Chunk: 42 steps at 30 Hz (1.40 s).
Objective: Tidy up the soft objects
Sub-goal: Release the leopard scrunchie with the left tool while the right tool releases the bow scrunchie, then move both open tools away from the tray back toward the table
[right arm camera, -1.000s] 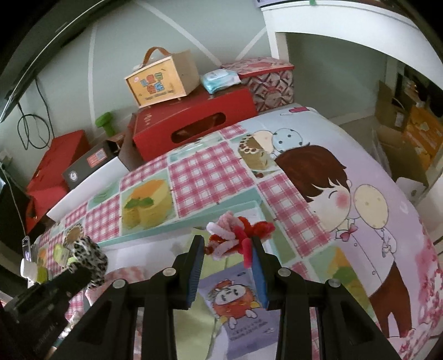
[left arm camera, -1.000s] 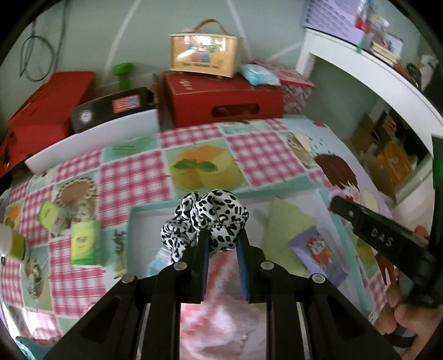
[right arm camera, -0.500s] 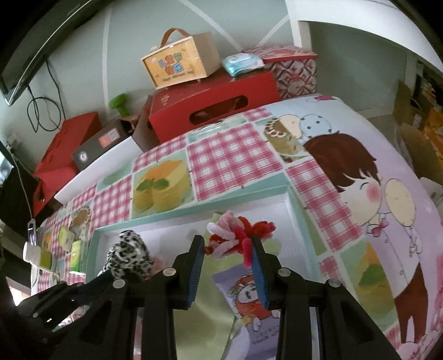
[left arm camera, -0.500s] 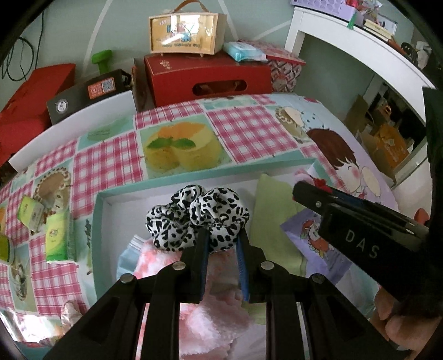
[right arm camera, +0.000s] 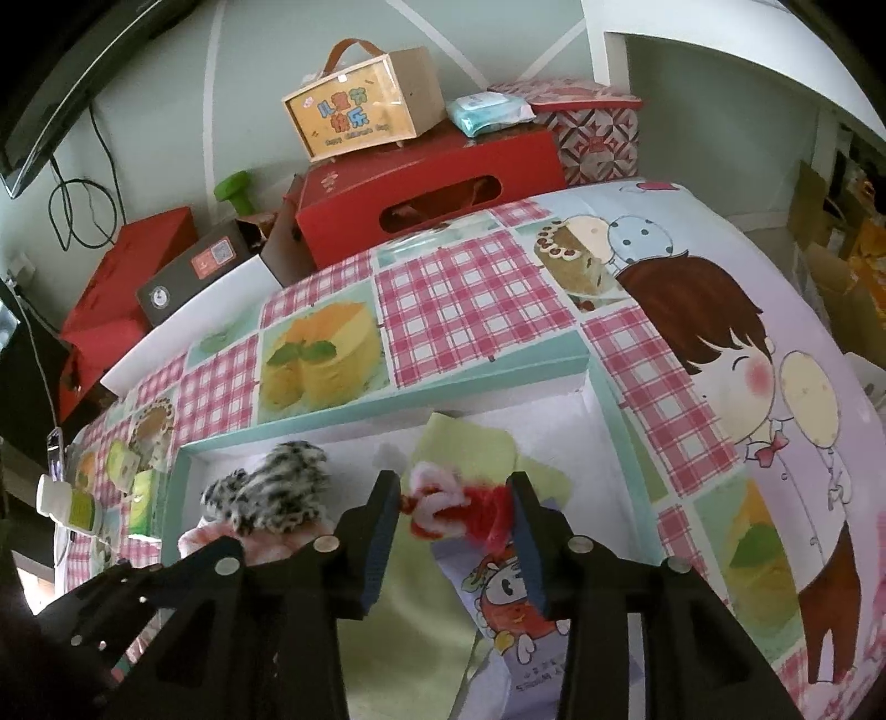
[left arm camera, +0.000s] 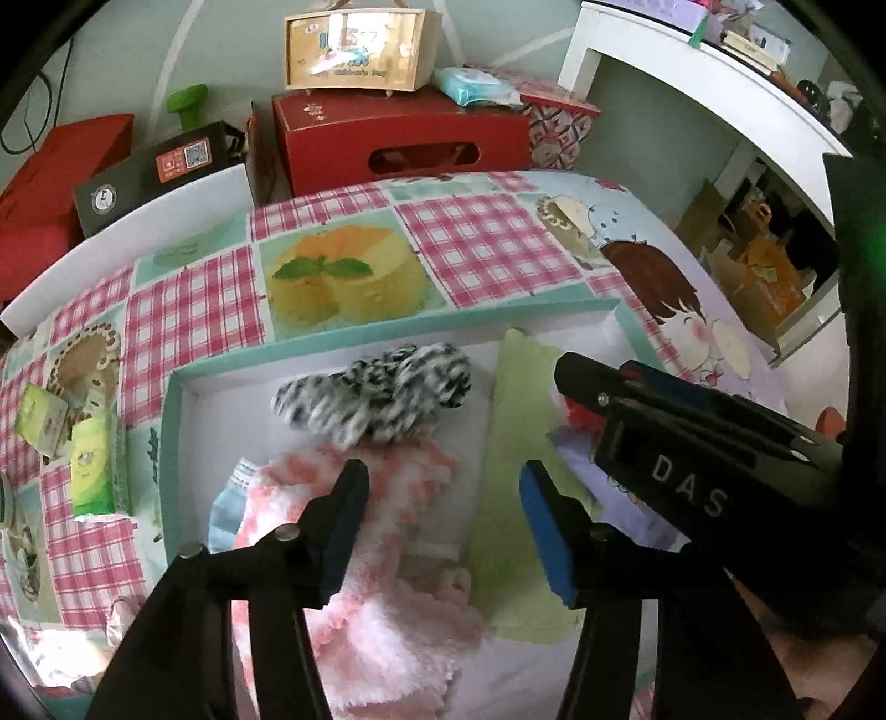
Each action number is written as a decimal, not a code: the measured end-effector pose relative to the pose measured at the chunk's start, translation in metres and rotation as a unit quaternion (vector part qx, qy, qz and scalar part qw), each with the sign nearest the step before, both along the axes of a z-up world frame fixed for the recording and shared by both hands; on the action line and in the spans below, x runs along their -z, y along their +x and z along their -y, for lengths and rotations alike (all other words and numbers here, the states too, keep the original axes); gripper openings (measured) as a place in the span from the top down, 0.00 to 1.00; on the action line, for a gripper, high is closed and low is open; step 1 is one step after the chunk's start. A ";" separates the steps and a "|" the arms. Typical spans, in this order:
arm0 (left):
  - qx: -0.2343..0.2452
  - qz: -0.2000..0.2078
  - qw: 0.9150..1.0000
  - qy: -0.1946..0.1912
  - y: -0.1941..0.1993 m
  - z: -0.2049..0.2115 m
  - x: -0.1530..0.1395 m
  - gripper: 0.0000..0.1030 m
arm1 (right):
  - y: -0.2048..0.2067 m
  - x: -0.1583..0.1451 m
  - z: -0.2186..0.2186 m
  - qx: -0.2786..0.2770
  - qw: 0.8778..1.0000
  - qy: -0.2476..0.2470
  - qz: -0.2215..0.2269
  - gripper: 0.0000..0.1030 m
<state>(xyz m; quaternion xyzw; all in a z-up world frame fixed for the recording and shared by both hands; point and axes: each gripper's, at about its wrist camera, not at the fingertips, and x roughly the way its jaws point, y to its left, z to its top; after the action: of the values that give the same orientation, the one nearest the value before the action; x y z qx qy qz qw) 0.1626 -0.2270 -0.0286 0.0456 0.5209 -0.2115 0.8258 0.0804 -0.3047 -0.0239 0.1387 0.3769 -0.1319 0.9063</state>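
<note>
A black-and-white spotted scrunchie (left arm camera: 382, 387) is blurred, free of my open left gripper (left arm camera: 443, 487), over the teal-rimmed white tray (left arm camera: 171, 421). It also shows in the right wrist view (right arm camera: 271, 493). Below it lie a fluffy pink cloth (left arm camera: 376, 581), a pale green cloth (left arm camera: 515, 443) and a cartoon packet (right arm camera: 509, 603). My right gripper (right arm camera: 457, 498) has its jaws spread around a red-and-white fuzzy scrunchie (right arm camera: 454, 507) above the tray; contact is unclear. It appears from the side in the left wrist view (left arm camera: 664, 437).
The tray (right arm camera: 387, 410) sits on a patterned tablecloth. Green packets (left arm camera: 94, 471) lie left of the tray. A red box (left arm camera: 398, 138) with a tan gift box (left arm camera: 360, 44) on it stands behind the table. A white desk (left arm camera: 720, 83) is at right.
My left gripper has opened and let go of the spotted scrunchie, which is dropping into the tray. My right gripper has lowered toward the tray and its jaws have widened around the red-and-white scrunchie.
</note>
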 end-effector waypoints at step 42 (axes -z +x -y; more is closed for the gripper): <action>-0.268 -0.008 0.963 0.031 0.040 -0.153 -0.005 0.05 | 0.008 0.009 -0.018 -0.006 0.996 -0.067 -0.051 0.00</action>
<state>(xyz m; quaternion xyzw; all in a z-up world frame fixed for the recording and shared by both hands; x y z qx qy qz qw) 0.2027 -0.0745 -0.0235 -0.0719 0.5273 0.0337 0.8459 0.0886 -0.2866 -0.0333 0.0683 0.4142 -0.1581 0.8937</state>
